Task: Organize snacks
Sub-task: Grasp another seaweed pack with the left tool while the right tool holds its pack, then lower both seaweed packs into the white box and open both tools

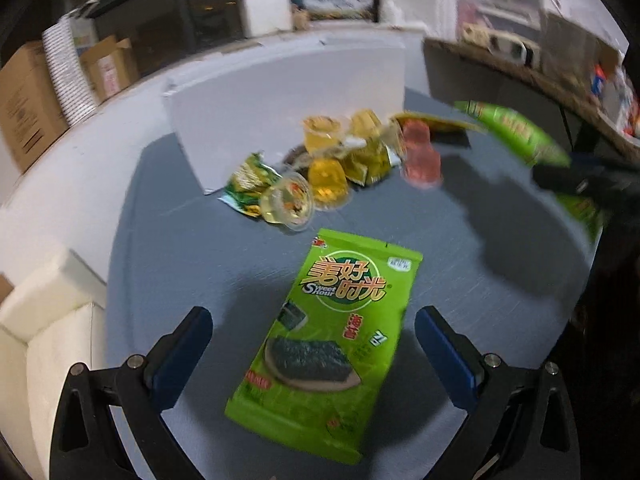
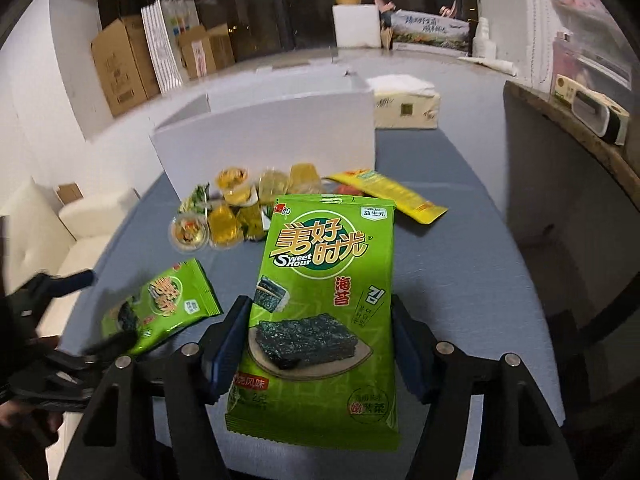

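A green seaweed packet (image 2: 324,300) stands upright off the table, and my right gripper (image 2: 320,312) is shut on it, a blue pad pressing each side. A second green seaweed packet (image 1: 332,340) lies flat on the grey table (image 1: 460,264). My left gripper (image 1: 314,320) hangs over it, open, with both pads well clear of its edges. In the left wrist view the right gripper (image 1: 560,178) shows blurred at the far right with its packet (image 1: 516,132). From the right wrist view, the left gripper (image 2: 108,306) sits low on the left over the lying packet (image 2: 168,300).
A pile of jelly cups (image 2: 224,216) and small snack packets lies in front of a white open box (image 2: 280,132). A yellow packet (image 2: 392,196) lies to the pile's right, and a red jelly cup (image 1: 420,156) stands near it. A tissue pack (image 2: 404,108) sits behind the box.
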A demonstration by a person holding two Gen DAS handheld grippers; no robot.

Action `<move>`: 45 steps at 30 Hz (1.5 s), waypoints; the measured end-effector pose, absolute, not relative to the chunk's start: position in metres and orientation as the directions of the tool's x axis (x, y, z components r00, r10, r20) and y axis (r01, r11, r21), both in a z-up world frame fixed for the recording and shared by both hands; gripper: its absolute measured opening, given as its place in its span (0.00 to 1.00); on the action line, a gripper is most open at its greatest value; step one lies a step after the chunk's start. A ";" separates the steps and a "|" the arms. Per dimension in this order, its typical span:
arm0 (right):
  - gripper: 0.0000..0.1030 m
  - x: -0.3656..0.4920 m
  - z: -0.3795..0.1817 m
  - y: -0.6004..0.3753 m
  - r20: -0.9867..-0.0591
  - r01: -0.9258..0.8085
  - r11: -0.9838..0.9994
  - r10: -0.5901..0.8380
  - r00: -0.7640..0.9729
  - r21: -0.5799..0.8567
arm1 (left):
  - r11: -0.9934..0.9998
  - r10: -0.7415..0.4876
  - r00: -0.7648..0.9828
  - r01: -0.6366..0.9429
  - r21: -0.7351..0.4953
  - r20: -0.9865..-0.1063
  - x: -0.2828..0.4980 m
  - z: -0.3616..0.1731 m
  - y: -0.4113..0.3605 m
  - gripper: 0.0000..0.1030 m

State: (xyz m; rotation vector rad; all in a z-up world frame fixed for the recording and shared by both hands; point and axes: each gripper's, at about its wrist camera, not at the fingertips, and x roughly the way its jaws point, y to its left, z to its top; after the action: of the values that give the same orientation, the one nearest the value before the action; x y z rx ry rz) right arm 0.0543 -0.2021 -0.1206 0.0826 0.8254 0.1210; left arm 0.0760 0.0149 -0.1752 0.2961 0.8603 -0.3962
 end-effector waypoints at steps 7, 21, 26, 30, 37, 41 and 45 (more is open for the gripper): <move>0.68 0.050 -0.128 -0.196 -0.716 -0.080 0.986 0.160 0.680 0.145 | 0.850 -0.242 0.512 0.522 0.075 -0.824 0.093 -0.198 0.009 1.00; 0.68 0.052 -0.130 -0.195 -0.703 -0.122 0.980 0.199 0.683 0.158 | 0.923 -0.291 0.569 0.378 -0.070 -0.769 0.084 -0.178 0.037 0.74; 0.68 0.052 -0.124 -0.194 -0.686 -0.141 0.977 0.213 0.695 0.161 | 0.940 -0.312 0.631 0.315 -0.133 -0.710 0.075 -0.145 0.044 0.73; 0.68 0.057 -0.113 -0.192 -0.669 -0.168 0.974 0.228 0.708 0.155 | 0.949 -0.297 0.694 0.288 -0.126 -0.656 0.077 -0.112 0.038 0.73; 0.68 0.100 -0.069 -0.191 -0.605 -0.233 0.966 0.254 0.755 0.115 | 0.956 -0.290 0.768 0.260 -0.137 -0.571 0.124 -0.052 0.026 0.73; 0.68 0.152 -0.041 -0.189 -0.575 -0.265 0.958 0.278 0.770 0.110 | 0.960 -0.279 0.783 0.244 -0.138 -0.556 0.176 -0.027 0.018 0.74; 0.69 0.212 -0.028 -0.184 -0.591 -0.282 0.952 0.296 0.750 0.118 | 0.969 -0.245 0.783 0.207 -0.132 -0.572 0.231 -0.017 0.012 0.73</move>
State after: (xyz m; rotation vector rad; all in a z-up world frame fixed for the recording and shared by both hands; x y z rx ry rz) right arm 0.2117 -0.1842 -0.0280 0.0221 0.6496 0.3162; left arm 0.2308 0.0121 -0.0169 -0.0634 0.6256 -0.2441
